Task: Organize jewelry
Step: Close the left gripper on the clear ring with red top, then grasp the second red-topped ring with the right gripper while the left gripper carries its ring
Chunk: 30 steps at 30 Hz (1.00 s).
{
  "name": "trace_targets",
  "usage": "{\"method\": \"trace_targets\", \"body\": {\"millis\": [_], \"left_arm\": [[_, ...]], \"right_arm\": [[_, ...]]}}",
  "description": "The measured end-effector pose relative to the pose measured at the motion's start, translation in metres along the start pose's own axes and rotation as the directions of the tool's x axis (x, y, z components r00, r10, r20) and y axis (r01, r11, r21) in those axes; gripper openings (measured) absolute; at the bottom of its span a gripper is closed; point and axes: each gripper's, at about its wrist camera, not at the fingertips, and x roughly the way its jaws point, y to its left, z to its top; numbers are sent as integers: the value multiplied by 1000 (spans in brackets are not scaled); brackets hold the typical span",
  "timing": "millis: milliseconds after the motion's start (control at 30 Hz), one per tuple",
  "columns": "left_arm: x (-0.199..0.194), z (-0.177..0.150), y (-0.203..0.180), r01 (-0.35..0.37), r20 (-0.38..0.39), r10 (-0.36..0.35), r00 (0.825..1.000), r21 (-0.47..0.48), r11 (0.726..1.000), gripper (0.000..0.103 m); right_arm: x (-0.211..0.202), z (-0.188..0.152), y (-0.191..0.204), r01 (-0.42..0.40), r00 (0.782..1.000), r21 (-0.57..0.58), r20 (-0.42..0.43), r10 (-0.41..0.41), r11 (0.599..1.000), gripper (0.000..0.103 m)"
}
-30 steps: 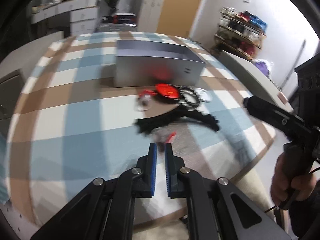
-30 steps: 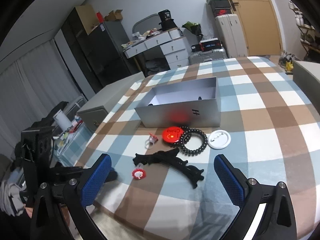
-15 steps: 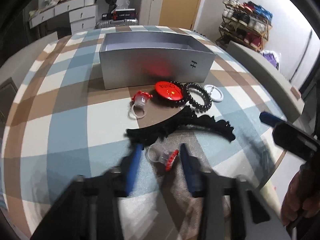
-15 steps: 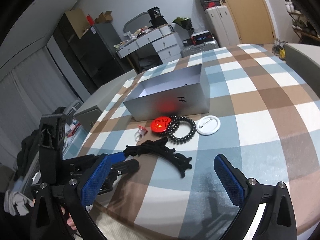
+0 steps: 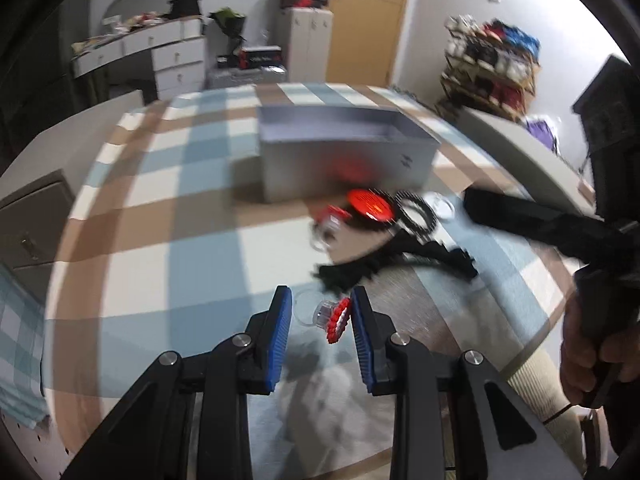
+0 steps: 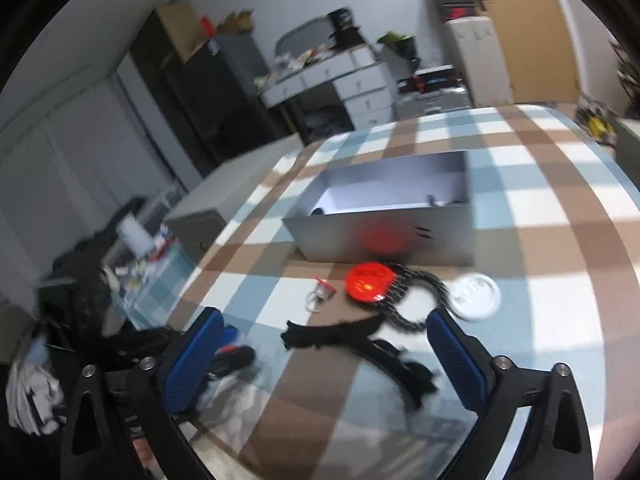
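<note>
Left claw (image 5: pixel 318 316) half open, pads either side of red-topped ring (image 5: pixel 326 314), not pinching; ring on tabletop (image 5: pixel 160 264), near side of silver box (image 5: pixel 344 164). Right claw (image 6: pixel 320 354) wide, empty. Risk: clear band slips sideways when pads close.

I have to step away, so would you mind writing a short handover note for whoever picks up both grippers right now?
Left gripper: open, its blue pads on either side of the clear ring with the red flower top; not clamped yet.
Right gripper: open wide, empty, hovering near the black hair clip.
On the checked tablecloth, in front of the silver box: second red-topped ring, red badge, black coil hair tie, white badge.
Done: the box shows something small and dark inside; what it is is unclear.
Left: close on the ring, box it, then the rest.
</note>
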Motion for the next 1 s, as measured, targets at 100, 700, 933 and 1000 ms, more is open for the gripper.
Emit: {"method": "trace_targets", "body": {"millis": [100,700,933,1000], "left_arm": [[-11,4,20,-51,41,53,998,-41,998,24],[-34,1,83,-95,140,132,981,-244,965,24],[-35,0,84,-86,139,123,983,-244,966,24],[-36,0,84,-90,139,127,982,-243,966,24]], "right_arm": [[24,7,13,2,998,-55,-61,-5,998,80],[98,13,33,198,957,-171,-181,-228,965,50],[99,8,30,227,947,-209,-179,-266,951,19],[93,8,29,218,955,-201,-159,-252,955,18]]}}
